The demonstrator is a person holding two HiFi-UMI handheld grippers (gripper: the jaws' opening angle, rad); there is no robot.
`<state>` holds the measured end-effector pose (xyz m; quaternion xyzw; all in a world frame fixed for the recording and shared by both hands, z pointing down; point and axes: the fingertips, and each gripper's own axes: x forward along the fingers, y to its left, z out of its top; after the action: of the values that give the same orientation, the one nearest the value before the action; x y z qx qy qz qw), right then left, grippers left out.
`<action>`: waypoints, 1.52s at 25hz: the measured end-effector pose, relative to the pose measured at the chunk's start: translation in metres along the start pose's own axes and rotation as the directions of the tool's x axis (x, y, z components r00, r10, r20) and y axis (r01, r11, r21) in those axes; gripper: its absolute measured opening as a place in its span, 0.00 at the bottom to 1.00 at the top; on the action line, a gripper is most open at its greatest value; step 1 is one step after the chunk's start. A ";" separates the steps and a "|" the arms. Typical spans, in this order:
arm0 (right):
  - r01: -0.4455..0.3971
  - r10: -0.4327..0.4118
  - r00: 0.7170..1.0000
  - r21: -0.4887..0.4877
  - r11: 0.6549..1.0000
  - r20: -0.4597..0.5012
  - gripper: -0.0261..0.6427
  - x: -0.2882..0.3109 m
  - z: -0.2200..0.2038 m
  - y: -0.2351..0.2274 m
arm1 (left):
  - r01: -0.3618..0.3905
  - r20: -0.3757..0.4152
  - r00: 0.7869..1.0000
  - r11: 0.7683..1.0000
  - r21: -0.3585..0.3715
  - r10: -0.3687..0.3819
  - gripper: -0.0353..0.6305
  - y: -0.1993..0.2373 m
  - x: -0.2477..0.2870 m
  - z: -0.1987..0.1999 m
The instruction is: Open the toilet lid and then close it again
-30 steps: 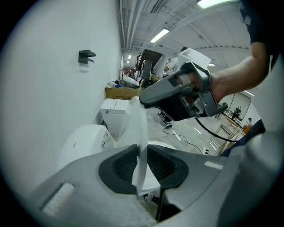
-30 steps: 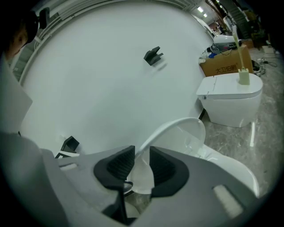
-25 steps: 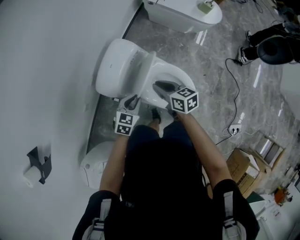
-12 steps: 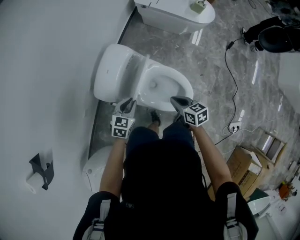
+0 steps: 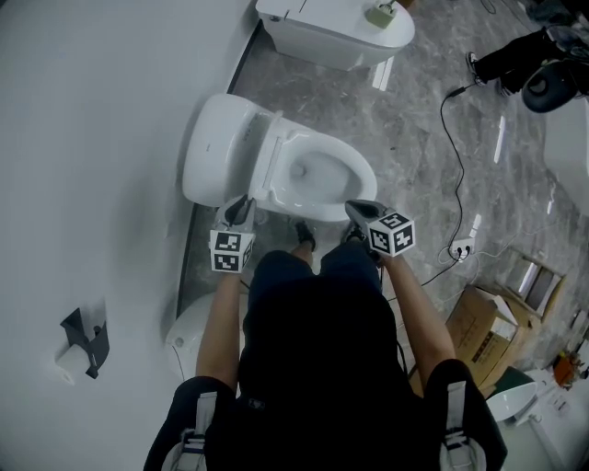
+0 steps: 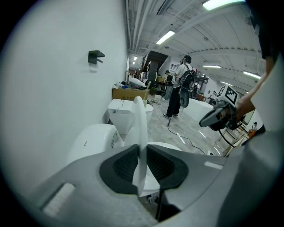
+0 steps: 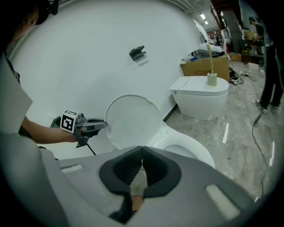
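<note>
The white toilet [image 5: 317,175] stands against the wall with its lid [image 5: 269,170] raised upright in front of the tank. My left gripper [image 5: 241,204] is at the lid's near edge. In the left gripper view the thin lid [image 6: 140,117] runs between the two pads of that gripper [image 6: 141,153]; its jaws have just been closing and now press on the lid. My right gripper [image 5: 354,208] hangs by the bowl's near right rim, shut with nothing in it [image 7: 142,153]. The right gripper view shows the lid's round inner face [image 7: 131,122] and the left gripper [image 7: 100,124] at its edge.
A second toilet [image 5: 336,32] with a small bottle [image 5: 380,14] on it stands further along the wall. A cable [image 5: 457,156] and a power strip [image 5: 460,248] lie on the marble floor to the right. Near them sits a cardboard box [image 5: 474,322]. A person [image 6: 179,86] stands in the background.
My right gripper has drawn back from over the bowl toward the near right rim and its jaws have closed. The left gripper has stayed at the lid's edge.
</note>
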<state>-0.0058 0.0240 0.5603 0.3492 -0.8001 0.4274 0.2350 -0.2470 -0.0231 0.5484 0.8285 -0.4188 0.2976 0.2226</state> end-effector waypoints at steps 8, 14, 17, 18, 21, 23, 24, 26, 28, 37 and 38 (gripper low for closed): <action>0.015 -0.014 1.000 0.010 1.000 -0.019 0.04 -0.010 -0.012 -0.006 | -0.041 0.009 0.999 0.998 -0.044 0.041 0.15 0.026 -0.004 -0.001; 0.026 -0.026 0.999 0.007 1.000 -0.028 0.04 -0.014 -0.019 -0.003 | -0.084 0.007 0.996 0.992 -0.094 0.085 0.14 0.051 -0.008 -0.005; 0.032 -0.032 0.999 0.008 0.999 -0.029 0.04 -0.017 -0.020 -0.003 | -0.107 0.001 0.994 0.988 -0.115 0.108 0.14 0.064 -0.009 -0.006; 0.034 -0.034 0.999 0.009 0.999 -0.028 0.04 -0.018 -0.021 -0.003 | -0.114 -0.001 0.993 0.986 -0.122 0.115 0.14 0.068 -0.010 -0.007; 0.040 -0.039 0.999 0.013 0.999 -0.026 0.04 -0.021 -0.022 -0.003 | -0.132 -0.008 0.991 0.982 -0.138 0.132 0.14 0.078 -0.011 -0.009; 0.043 -0.042 0.999 0.016 0.999 -0.027 0.04 -0.023 -0.024 -0.003 | -0.145 -0.017 0.989 0.978 -0.148 0.144 0.13 0.083 -0.012 -0.010; 0.044 -0.044 0.999 0.016 0.999 -0.027 0.04 -0.024 -0.024 -0.003 | -0.152 -0.022 0.988 0.976 -0.153 0.151 0.13 0.086 -0.012 -0.011; 0.047 -0.047 0.999 0.016 0.999 -0.028 0.04 -0.026 -0.026 -0.003 | -0.164 -0.029 0.986 0.973 -0.165 0.161 0.13 0.091 -0.012 -0.012; 0.048 -0.048 0.998 0.016 0.999 -0.031 0.04 -0.028 -0.028 -0.004 | -0.172 -0.034 0.985 0.969 -0.174 0.169 0.13 0.095 -0.012 -0.013; 0.038 -0.038 0.999 0.010 0.999 -0.031 0.04 -0.032 -0.027 -0.004 | -0.170 -0.024 0.985 0.964 -0.202 0.168 0.13 0.095 -0.013 -0.012; 0.037 -0.037 0.999 0.010 0.999 -0.030 0.04 -0.032 -0.026 -0.005 | -0.167 -0.023 0.986 0.965 -0.201 0.166 0.13 0.094 -0.012 -0.012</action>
<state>0.0206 0.0558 0.5547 0.3585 -0.7876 0.4325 0.2531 -0.3339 -0.0607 0.5597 0.7625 -0.5146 0.2734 0.2811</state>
